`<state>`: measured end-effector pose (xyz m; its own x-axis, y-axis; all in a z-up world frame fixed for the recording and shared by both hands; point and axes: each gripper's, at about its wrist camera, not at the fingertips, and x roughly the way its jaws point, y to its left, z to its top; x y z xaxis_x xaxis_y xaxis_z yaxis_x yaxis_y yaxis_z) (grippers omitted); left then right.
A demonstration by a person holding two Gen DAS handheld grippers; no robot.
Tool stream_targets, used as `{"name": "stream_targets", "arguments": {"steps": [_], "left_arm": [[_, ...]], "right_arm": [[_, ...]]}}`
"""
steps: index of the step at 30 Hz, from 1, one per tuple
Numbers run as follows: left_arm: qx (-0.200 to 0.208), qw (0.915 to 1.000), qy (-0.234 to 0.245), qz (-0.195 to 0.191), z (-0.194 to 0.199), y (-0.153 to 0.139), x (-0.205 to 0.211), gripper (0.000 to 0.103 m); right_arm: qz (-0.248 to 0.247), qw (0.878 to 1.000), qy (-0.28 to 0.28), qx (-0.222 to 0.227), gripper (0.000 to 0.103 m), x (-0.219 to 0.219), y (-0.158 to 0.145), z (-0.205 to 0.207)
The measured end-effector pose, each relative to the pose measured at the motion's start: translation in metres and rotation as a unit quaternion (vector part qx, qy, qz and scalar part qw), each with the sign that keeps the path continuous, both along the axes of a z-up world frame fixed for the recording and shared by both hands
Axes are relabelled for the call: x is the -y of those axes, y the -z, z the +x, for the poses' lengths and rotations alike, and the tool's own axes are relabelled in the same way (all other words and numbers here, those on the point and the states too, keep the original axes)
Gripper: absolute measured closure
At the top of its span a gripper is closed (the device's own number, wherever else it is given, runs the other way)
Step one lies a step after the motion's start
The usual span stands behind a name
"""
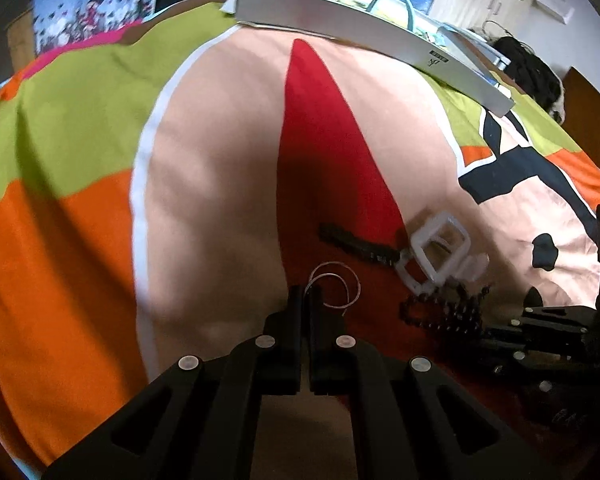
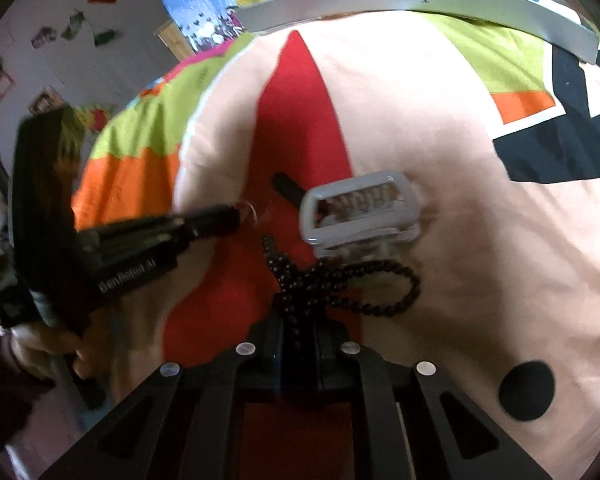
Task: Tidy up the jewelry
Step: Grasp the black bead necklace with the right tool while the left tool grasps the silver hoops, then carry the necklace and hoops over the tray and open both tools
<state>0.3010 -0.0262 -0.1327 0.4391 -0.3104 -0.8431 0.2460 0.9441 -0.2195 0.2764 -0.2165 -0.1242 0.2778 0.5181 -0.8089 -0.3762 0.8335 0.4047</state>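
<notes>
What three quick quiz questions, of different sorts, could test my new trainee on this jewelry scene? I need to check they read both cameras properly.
1. True or false: the left hand-held gripper is shut on a thin wire ring.
2. What is the right hand-held gripper holding? A) black bead necklace B) white clip C) nothing
3. Fill in: the white clip lies on the ___ blanket.

Key: 1 true; 2 A; 3 colourful.

Colourful patterned bedspread (image 1: 80, 128), long grey box (image 1: 340, 20) at its far edge, blue curtain (image 2: 204, 4) beyond.
</notes>
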Motion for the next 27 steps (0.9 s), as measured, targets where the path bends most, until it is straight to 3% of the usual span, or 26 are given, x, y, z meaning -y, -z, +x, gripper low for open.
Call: {"name": "stream_targets", "arguments": {"steps": [5,11,15,21,27], "left_arm": [[0.003,0.9998,-0.017,-0.012,-0.021,-0.017,-0.004,0.103],[0.049,0.9982,-0.021,-0.028,-0.046,-0.048,-0.004,0.103],[0.075,0.9969,-0.018,-0.018,-0.052,-0.065,0.002,0.103],[0.117,0.9928,-0.022,-0.014,-0.036,-0.102,0.018,0.103],[0.152,0.9858,-0.057,-0.041,0.01,-0.141,0.027,0.103]], "right_arm": [[0.024,0.999,-0.011,0.022,0.093,-0.001,-0.019,-0.011],[0.029,0.996,-0.013,0.083,0.093,-0.002,-0.05,-0.028],[0.023,0.991,-0.002,0.128,0.093,-0.001,-0.067,-0.032],[0.025,0.979,0.017,0.202,0.093,0.004,-0.092,-0.016],[0.078,0.965,0.057,0.245,0.093,0.04,-0.12,0.023]]}}
